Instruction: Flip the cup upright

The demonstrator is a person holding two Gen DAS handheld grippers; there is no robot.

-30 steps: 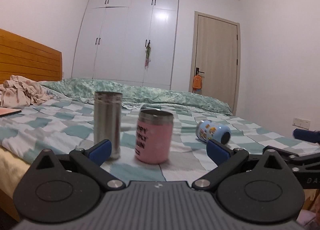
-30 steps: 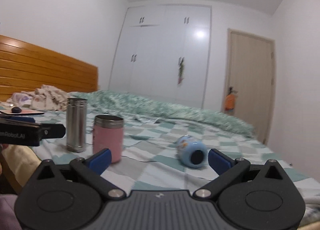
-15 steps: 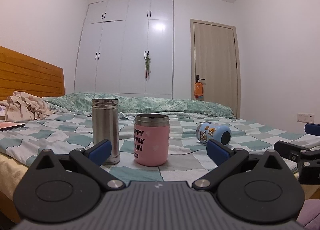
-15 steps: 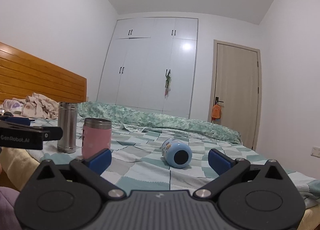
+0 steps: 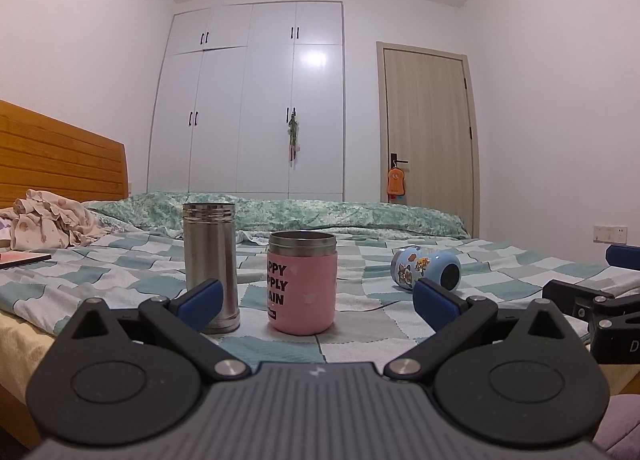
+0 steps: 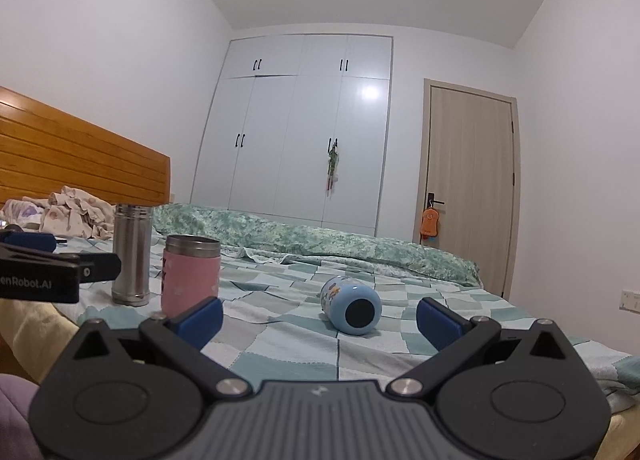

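A small light-blue cartoon-printed cup (image 6: 352, 305) lies on its side on the checked bedspread, its dark round end facing me; it also shows in the left wrist view (image 5: 426, 269). A pink cup (image 5: 302, 282) and a steel flask (image 5: 210, 250) stand upright to its left; both also show in the right wrist view, the pink cup (image 6: 191, 276) and the flask (image 6: 132, 254). My right gripper (image 6: 320, 318) is open and empty, its gap framing the blue cup, short of it. My left gripper (image 5: 318, 300) is open and empty, in front of the pink cup.
A green quilt (image 5: 320, 214) lies rolled along the far side of the bed. Crumpled clothes (image 5: 52, 222) and a wooden headboard (image 5: 52, 160) are at left. A white wardrobe (image 5: 256, 100) and a door (image 5: 428, 140) are behind.
Both grippers have tilted and steadied, so the room sits lower in view. The right gripper has swung so the blue cup is centred between its fingers. Nothing on the bed moved.
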